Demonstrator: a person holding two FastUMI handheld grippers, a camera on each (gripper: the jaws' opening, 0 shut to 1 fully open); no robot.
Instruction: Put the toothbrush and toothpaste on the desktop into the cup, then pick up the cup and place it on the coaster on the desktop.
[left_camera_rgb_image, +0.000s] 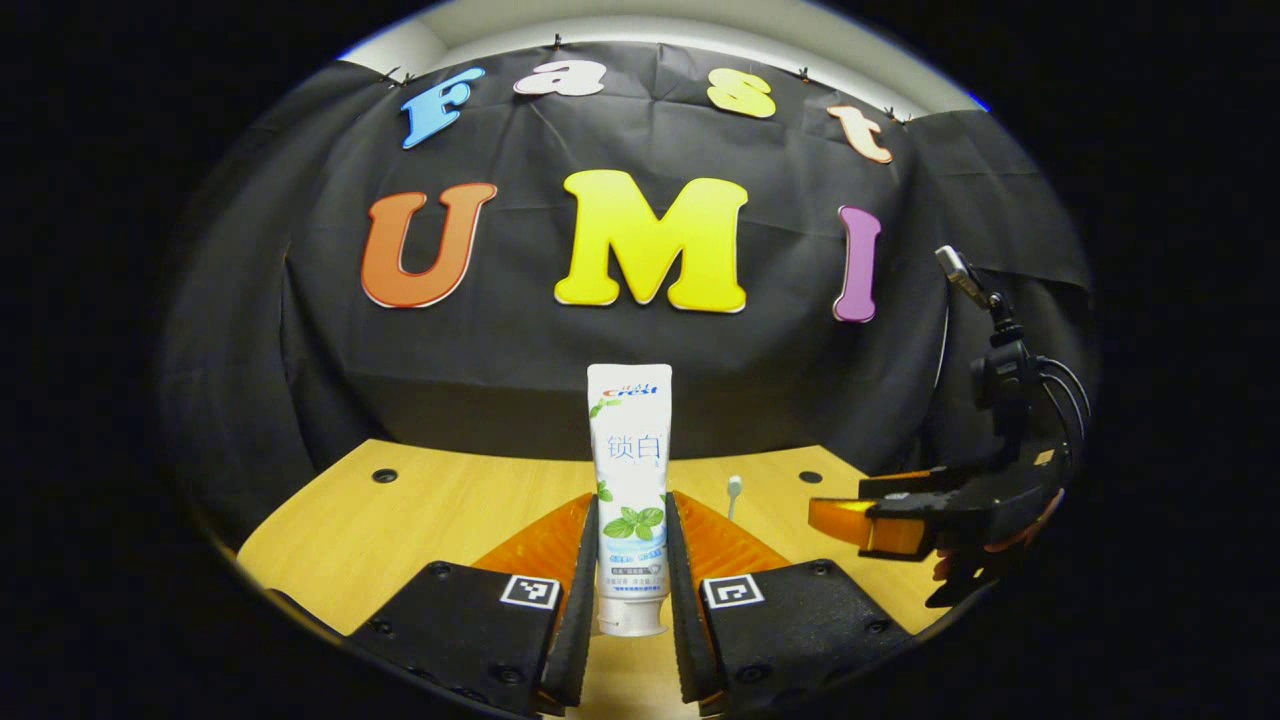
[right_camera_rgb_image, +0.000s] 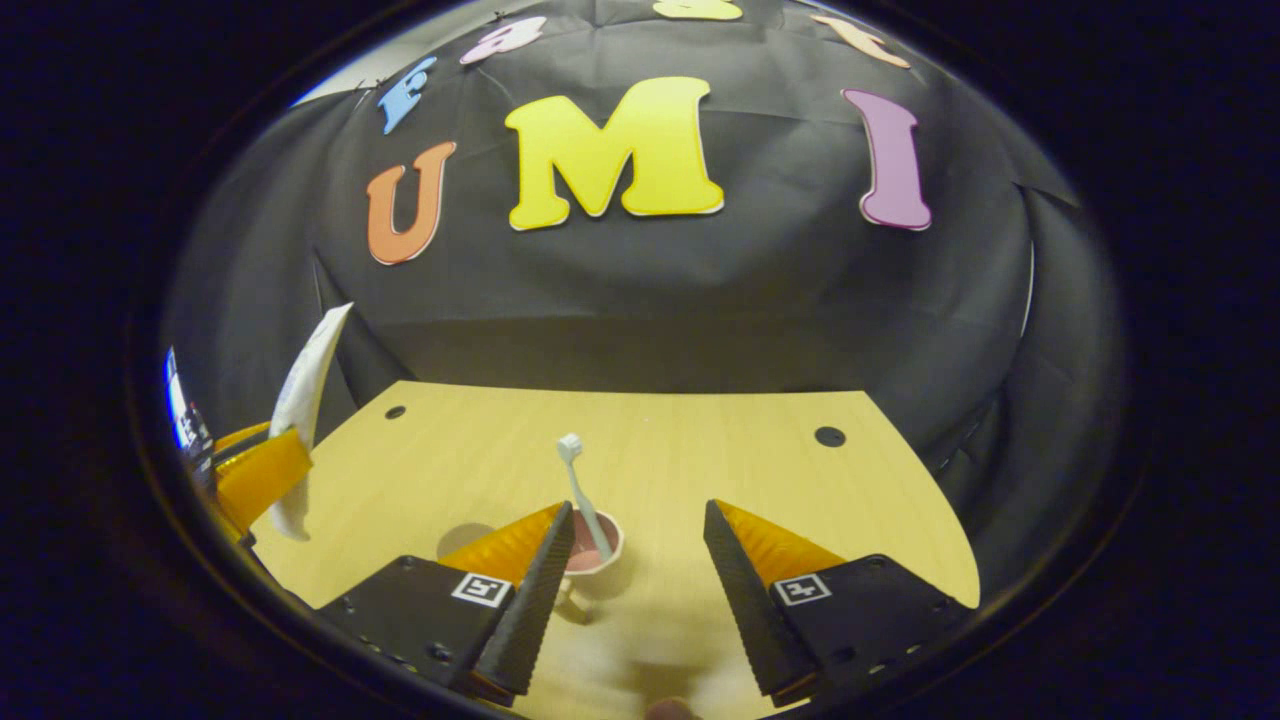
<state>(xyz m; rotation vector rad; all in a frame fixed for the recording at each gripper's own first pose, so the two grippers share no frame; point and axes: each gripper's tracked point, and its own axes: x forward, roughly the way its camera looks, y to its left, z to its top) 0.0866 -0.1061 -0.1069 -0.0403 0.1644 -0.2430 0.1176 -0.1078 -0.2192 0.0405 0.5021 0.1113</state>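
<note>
Left gripper (left_camera_rgb_image: 632, 570): clamped on toothpaste (left_camera_rgb_image: 630, 480), both fingers pressing the tube's lower half; tube upright, cap down, raised above the desktop (left_camera_rgb_image: 400, 520). Right gripper (right_camera_rgb_image: 635, 575): fingers apart, holding nothing, hovering above the desktop. Toothbrush (right_camera_rgb_image: 580, 495): standing tilted in cup (right_camera_rgb_image: 605, 550), head up. Cup: resting on the desktop, between and beyond the right gripper's fingers, beside the left finger. Coaster: position cannot be told.

A wooden desktop (right_camera_rgb_image: 700, 470) with dark round holes (right_camera_rgb_image: 829, 436) meets the black cloth wall (right_camera_rgb_image: 700, 290).
</note>
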